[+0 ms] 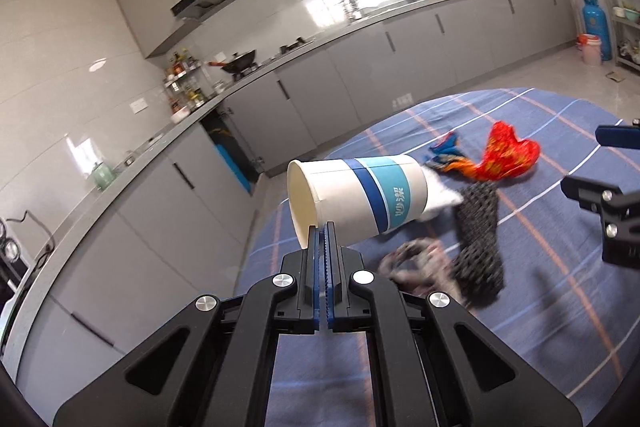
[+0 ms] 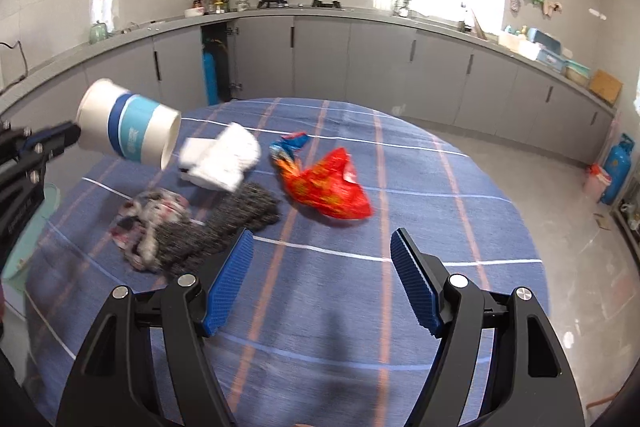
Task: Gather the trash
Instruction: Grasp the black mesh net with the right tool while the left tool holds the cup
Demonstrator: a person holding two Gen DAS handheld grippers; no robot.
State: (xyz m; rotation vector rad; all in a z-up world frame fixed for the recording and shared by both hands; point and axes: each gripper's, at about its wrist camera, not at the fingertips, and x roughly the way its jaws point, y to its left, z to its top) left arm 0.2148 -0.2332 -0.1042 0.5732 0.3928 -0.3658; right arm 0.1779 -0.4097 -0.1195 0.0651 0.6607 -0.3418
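Your left claw [image 1: 323, 227] pinches the paper cup [image 1: 356, 199] by its rim, lifted sideways above the tabletop [image 2: 460, 211], so carry it to the bin, while your right claw [image 2: 322, 279] gapes empty near the red wrapper [image 2: 326, 187].

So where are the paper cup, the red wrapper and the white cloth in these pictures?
paper cup [image 1: 360, 199], left wrist view, on its side wall.
red wrapper [image 2: 326, 189], right wrist view, on its crumpled middle.
white cloth [image 2: 220, 159], right wrist view, on its folded centre.
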